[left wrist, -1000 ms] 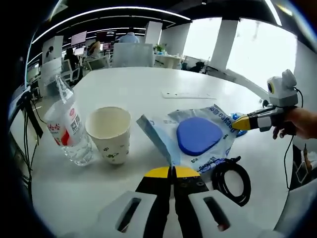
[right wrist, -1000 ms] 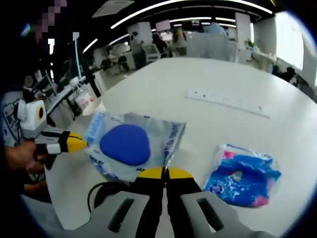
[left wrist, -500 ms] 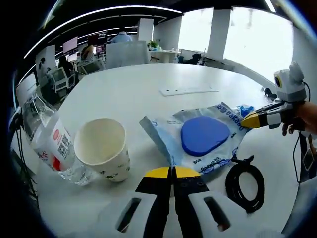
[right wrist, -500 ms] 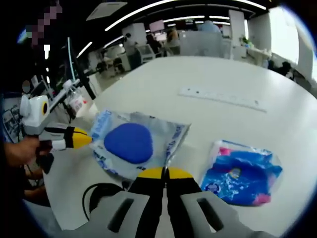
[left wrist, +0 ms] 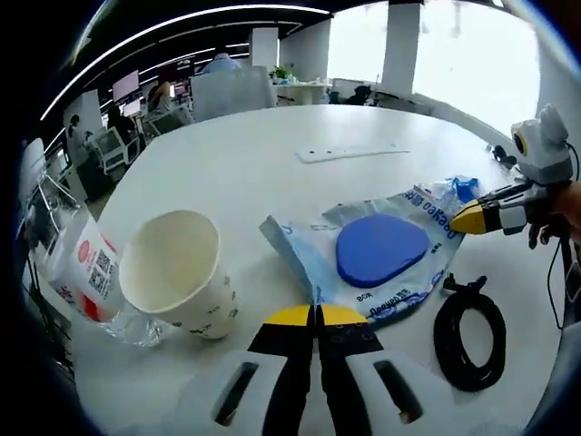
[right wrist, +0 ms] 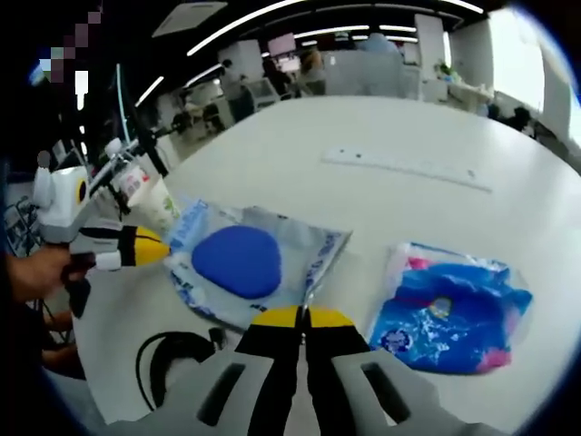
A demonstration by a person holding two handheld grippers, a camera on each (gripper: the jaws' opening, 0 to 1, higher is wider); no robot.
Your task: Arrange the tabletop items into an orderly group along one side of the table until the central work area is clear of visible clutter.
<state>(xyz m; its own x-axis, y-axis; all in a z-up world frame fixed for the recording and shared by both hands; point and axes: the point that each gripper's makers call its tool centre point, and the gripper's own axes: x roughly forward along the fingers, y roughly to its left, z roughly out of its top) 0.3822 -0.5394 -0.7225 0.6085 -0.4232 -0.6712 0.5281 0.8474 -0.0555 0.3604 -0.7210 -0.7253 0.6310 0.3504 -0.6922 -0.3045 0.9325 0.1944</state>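
A clear plastic bag with a blue pad inside (left wrist: 381, 250) lies flat on the white table (left wrist: 236, 173). My left gripper (left wrist: 316, 314) is shut on its near corner. My right gripper (left wrist: 463, 219) comes in from the right and pinches the bag's far edge. In the right gripper view the same bag (right wrist: 238, 262) runs into my shut right gripper (right wrist: 296, 316), and the left gripper (right wrist: 150, 247) holds its left edge. A paper cup (left wrist: 177, 272) and a water bottle (left wrist: 82, 277) stand left of the bag. A blue packet (right wrist: 449, 309) lies to the right.
A black coiled cable (left wrist: 467, 327) lies on the table near the bag, seen again as the cable (right wrist: 172, 359) at lower left. A long white strip (left wrist: 349, 154) lies farther back on the table. Office desks, chairs and people fill the background.
Both grippers keep their hold on the bag. The views have shifted: the cup and bottle now sit nearer and larger in the left gripper view, and the blue packet larger in the right.
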